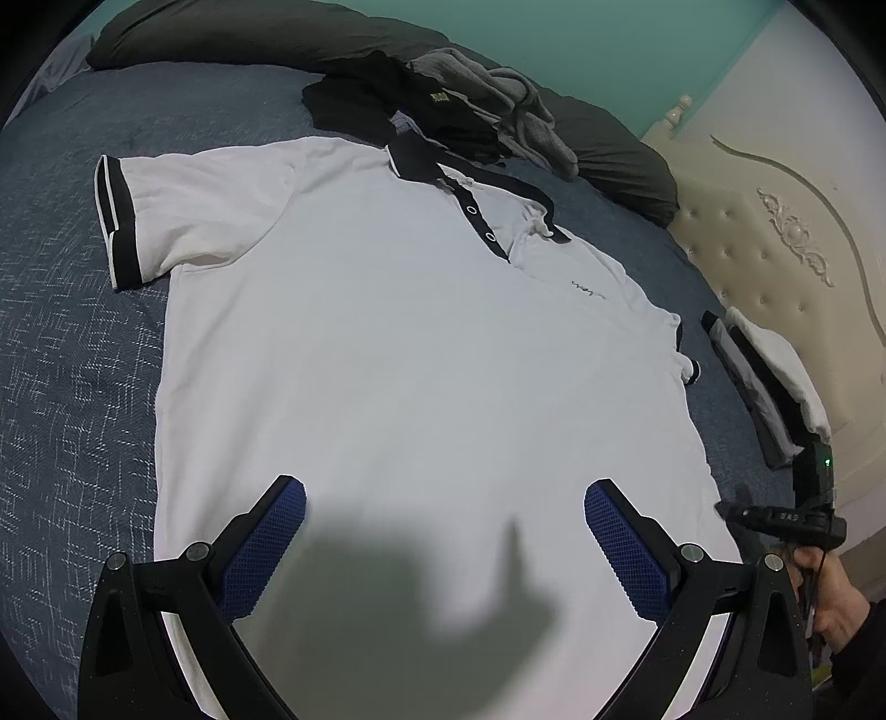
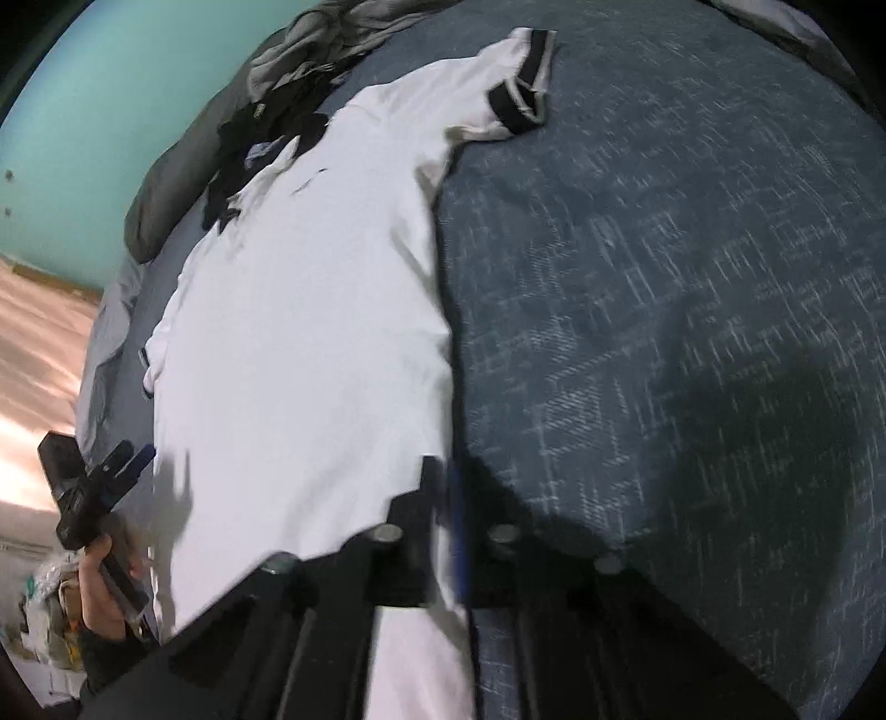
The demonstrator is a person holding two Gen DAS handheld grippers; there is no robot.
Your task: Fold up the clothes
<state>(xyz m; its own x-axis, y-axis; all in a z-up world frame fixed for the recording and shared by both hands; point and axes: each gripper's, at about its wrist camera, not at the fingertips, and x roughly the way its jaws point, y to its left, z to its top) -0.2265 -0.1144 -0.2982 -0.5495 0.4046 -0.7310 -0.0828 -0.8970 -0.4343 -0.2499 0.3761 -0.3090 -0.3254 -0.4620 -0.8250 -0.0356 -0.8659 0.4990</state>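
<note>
A white polo shirt (image 1: 387, 332) with a black collar and black sleeve cuffs lies spread face up on the blue bed cover (image 1: 66, 360). My left gripper (image 1: 443, 531) hovers open over the shirt's lower part, its blue pads wide apart with nothing between them. In the right wrist view the shirt (image 2: 304, 332) runs away from the camera. My right gripper (image 2: 443, 476) has its fingers close together on the shirt's side edge near the hem, and the picture is blurred there. The right gripper (image 1: 742, 512) also shows at the shirt's lower right edge, held by a hand.
A heap of black and grey clothes (image 1: 459, 111) lies beyond the collar, with a dark pillow (image 1: 249, 33) behind it. A folded stack of clothes (image 1: 775, 382) sits by the cream padded headboard (image 1: 775, 232). Floor (image 2: 33, 360) shows past the bed's edge.
</note>
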